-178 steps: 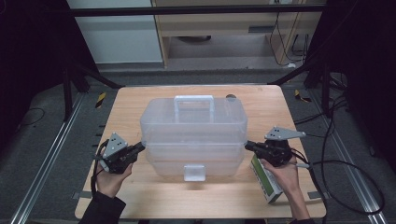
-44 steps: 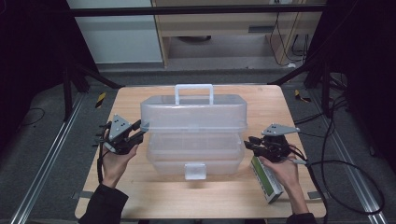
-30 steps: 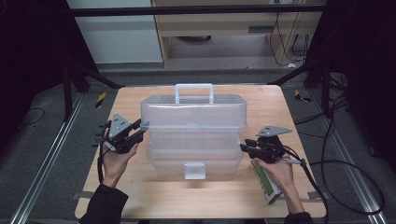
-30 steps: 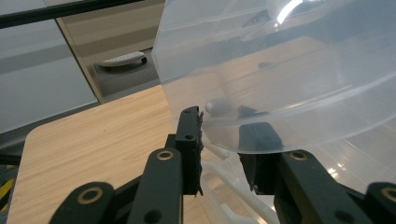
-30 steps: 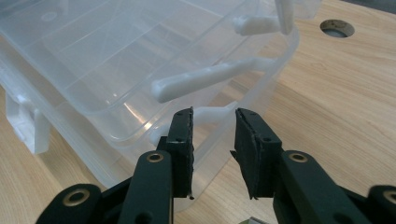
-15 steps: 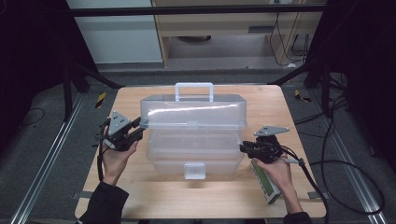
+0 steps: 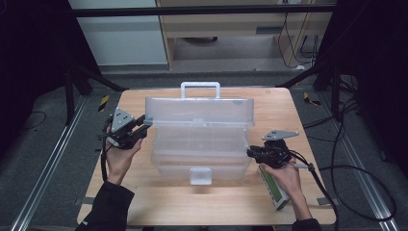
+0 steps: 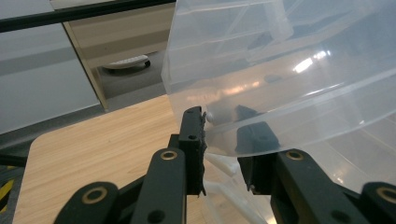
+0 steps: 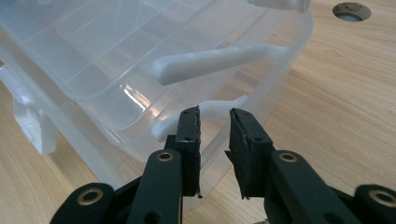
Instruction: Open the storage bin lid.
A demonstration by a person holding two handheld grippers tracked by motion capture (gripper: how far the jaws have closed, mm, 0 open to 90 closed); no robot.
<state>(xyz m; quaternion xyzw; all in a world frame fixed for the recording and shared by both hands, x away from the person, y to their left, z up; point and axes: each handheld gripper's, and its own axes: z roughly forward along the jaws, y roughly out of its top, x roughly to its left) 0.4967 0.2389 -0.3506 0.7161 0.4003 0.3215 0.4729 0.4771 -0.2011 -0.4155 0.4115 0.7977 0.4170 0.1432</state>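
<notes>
A clear plastic box stands mid-table with its lid swung up and its white handle at the top. My left gripper is shut on the lid's left end. In the left gripper view the lid's rim sits between the jaws, which have just been closing. My right gripper rests at the right end of the box's base. Its jaws have just been closing but stand apart with a gap. A white lid strut and the clear wall lie just beyond the tips, unpinched.
A green and white flat package lies on the wooden table under my right hand. The box's white latch faces the front edge. A round hole is in the tabletop beyond the box. Metal rails run along both table sides.
The lid has gone from shut to raised, and my left gripper rose and moved back with its left end. My right gripper edged in toward the base's right end.
</notes>
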